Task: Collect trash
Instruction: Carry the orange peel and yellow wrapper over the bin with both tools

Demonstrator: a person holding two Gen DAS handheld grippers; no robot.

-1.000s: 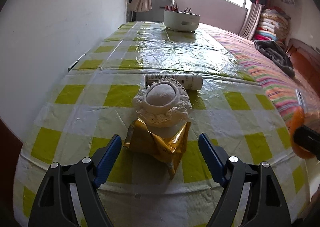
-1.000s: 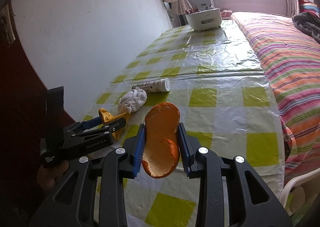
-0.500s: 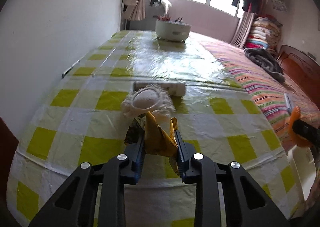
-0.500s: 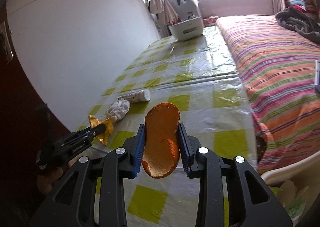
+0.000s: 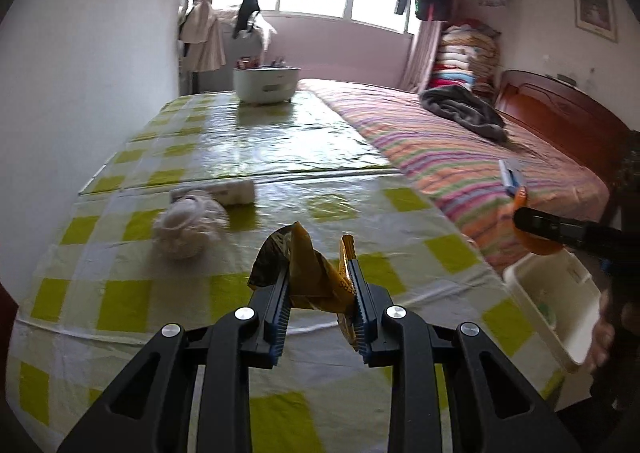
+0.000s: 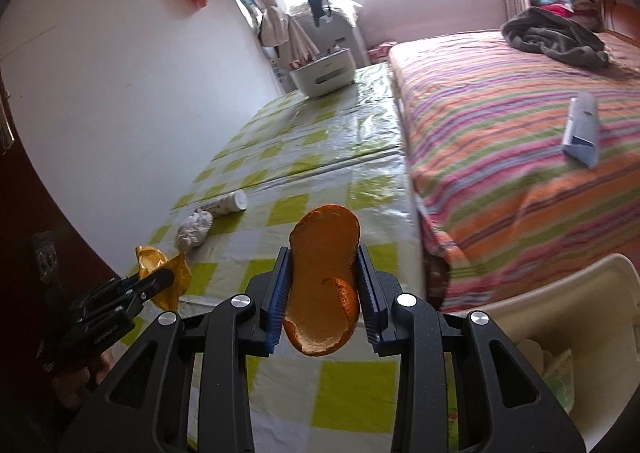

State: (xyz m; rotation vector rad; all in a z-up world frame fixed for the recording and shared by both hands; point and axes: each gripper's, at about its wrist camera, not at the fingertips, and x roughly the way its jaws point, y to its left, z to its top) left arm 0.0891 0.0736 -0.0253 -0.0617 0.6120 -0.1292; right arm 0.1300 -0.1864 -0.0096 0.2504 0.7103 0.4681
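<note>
Carrying two pieces of trash at once, the person is at the transport step: both pickups look done and the drop into the bin is still to come. The left tool (image 5: pixel 320 289) pinches a crumpled gold wrapper (image 5: pixel 308 273) between its blue pads; its jaws have just been closing, and the wrapper sits between them, lifted clear of the checked tabletop (image 5: pixel 200 293) in the lower centre of the left wrist view. The right tool (image 6: pixel 322 293) is pressed together on a curved piece of orange peel (image 6: pixel 324 281), held upright at the centre of the right wrist view.

A white bin (image 6: pixel 568 317) shows at the lower right of both views, below the tabletop edge and beside the striped bed (image 6: pixel 500 125), with some rubbish already inside. In the left wrist view the right tool, seen at the right edge, hangs just above the bin's rim.

Next, each tool needs to come over the bin's mouth and spread its jaws so the piece falls inside; the light wrapper may cling to a pad. Two items remain at the middle left of the tabletop, close together: a white lacy bundle (image 5: pixel 188 221) and a small white tube (image 5: pixel 236 192). Whether they count as trash cannot be told.
</note>
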